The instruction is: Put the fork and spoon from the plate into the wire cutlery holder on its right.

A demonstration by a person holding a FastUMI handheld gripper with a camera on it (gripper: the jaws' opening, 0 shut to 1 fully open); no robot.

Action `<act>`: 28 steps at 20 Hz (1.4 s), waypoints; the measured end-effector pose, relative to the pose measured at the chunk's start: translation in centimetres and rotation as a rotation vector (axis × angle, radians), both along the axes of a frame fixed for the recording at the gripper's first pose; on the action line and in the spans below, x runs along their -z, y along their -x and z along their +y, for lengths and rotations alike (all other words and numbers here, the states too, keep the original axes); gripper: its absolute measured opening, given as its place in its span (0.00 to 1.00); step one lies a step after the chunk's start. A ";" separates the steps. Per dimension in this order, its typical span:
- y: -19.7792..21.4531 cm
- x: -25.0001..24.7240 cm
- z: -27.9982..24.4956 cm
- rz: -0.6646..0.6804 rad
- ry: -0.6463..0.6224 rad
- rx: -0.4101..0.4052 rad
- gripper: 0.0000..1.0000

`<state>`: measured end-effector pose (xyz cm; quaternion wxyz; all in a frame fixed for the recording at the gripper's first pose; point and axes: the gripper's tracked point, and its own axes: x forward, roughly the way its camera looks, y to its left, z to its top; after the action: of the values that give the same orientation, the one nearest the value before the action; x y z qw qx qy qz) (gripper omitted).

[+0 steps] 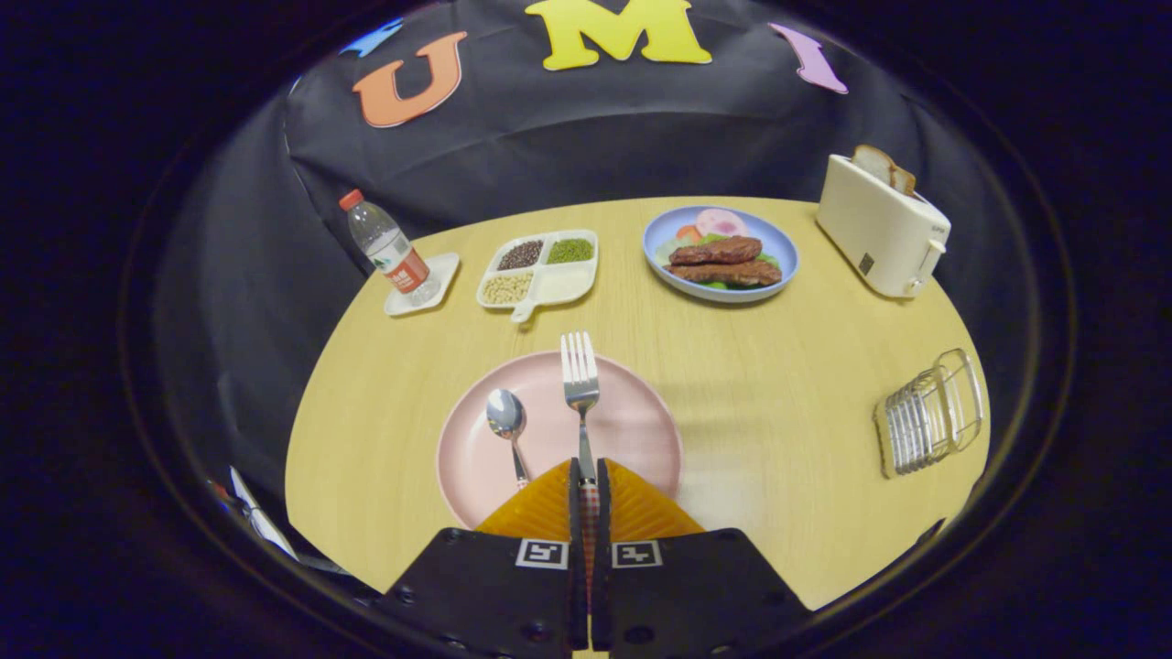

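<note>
One round wooden table (751, 403), black-draped booth.

Gripper view: fisheye camera mounted on the tongs (586, 471), facing forward along their fingers, angled down from close above the tabletop (778, 384) toward the booth wall beyond.
</note>
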<state>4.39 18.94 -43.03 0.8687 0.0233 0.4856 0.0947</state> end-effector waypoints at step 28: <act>2.6 -6.4 -30.5 0.255 0.115 0.044 0.02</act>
<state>1.77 -11.58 -36.59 0.8017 -0.0040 0.5961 0.0439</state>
